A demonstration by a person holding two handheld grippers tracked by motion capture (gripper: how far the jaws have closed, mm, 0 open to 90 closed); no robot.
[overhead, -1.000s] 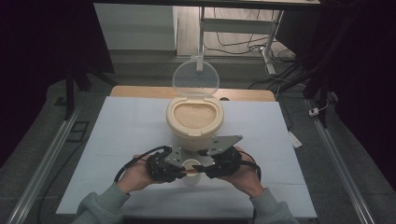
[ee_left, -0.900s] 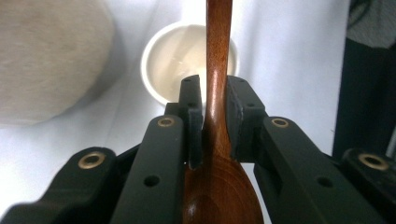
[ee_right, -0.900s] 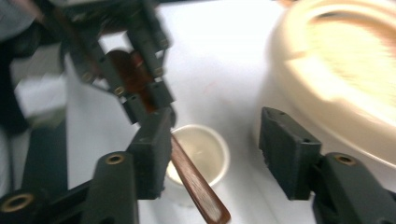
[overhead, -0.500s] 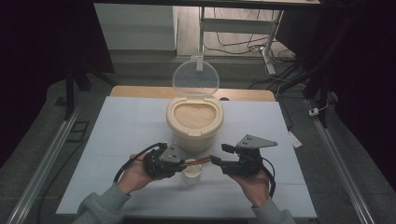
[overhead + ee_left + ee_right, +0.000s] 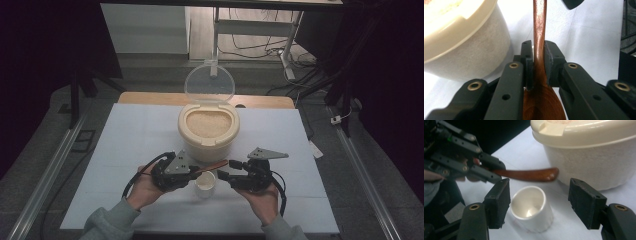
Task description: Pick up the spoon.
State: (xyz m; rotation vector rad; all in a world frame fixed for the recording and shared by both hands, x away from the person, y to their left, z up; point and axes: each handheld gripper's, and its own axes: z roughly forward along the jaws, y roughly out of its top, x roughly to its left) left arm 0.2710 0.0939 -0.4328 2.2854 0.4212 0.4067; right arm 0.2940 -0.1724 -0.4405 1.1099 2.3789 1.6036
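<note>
My left gripper (image 5: 195, 172) is shut on the neck of a brown wooden spoon (image 5: 215, 165). In the left gripper view the pads (image 5: 529, 57) pinch the spoon (image 5: 539, 30) just above its bowl, and the handle runs away from me. My right gripper (image 5: 225, 170) is open, and its jaws have just been opening with nothing pressed between them. In the right gripper view a small empty white cup (image 5: 531, 207) stands just ahead of the spread jaws, untouched, under the spoon handle (image 5: 529, 174). The cup (image 5: 205, 182) sits on the table between both grippers.
A cream container of rice (image 5: 208, 131) stands just behind the grippers with its clear lid (image 5: 209, 84) flipped up. The white table top (image 5: 125, 135) stretches to both sides. The container's wall (image 5: 594, 152) is close to my right gripper.
The two grippers were together at the spoon. Now my right gripper has come off it, opened and pulled away to the right and slightly down. The left keeps the spoon.
</note>
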